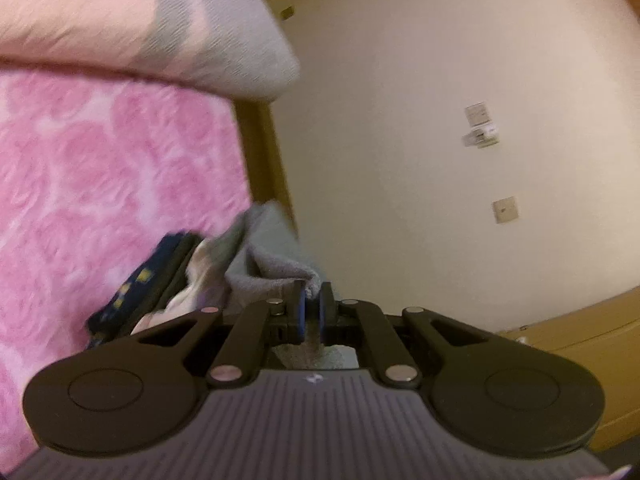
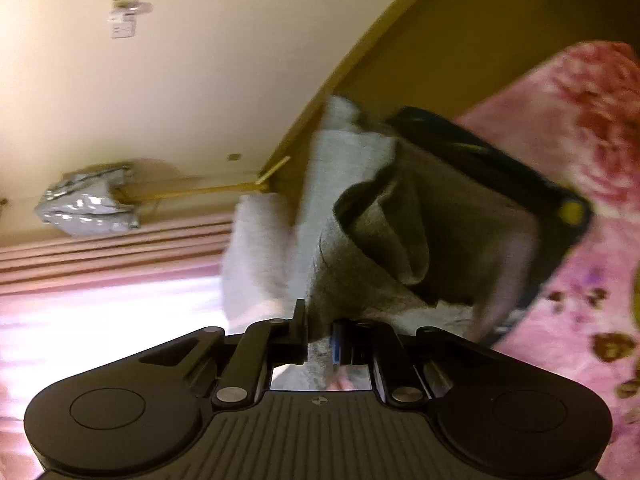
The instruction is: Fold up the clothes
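No writing is legible in either view. My left gripper [image 1: 311, 294] is pinched narrow on a fold of the grey garment [image 1: 272, 258], which runs away from the fingers toward the pink floral blanket [image 1: 120, 168]. My right gripper [image 2: 320, 326] clamps the same grey garment [image 2: 360, 272], its dark trim [image 2: 492, 152] pointing up and right. Only the right view shows the pink curtain [image 2: 100, 280] and a silver bag [image 2: 86, 204]; only the left shows a striped pink pillow [image 1: 120, 20]
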Tool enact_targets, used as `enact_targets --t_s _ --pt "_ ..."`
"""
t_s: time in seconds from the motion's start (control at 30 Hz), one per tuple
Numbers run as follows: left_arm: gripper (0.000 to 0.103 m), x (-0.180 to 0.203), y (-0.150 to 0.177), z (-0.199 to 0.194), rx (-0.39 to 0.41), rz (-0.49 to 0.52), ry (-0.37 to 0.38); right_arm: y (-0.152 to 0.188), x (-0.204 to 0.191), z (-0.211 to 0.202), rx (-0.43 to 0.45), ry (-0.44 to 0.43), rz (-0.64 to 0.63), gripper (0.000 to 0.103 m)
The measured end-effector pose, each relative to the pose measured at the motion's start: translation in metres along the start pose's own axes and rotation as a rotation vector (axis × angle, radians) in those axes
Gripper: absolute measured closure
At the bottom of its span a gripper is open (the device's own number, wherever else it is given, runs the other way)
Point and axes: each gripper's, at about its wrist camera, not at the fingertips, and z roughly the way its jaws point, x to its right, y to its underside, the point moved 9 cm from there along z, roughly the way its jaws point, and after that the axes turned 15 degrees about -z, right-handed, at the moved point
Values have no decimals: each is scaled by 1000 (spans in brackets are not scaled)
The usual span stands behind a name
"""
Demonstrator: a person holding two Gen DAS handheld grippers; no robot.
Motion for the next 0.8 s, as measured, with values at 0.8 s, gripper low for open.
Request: enact_targets --t_s 0.8 --pt "100 96 -6 -23 67 241 141 -68 -119 8 75 -266 -348 96"
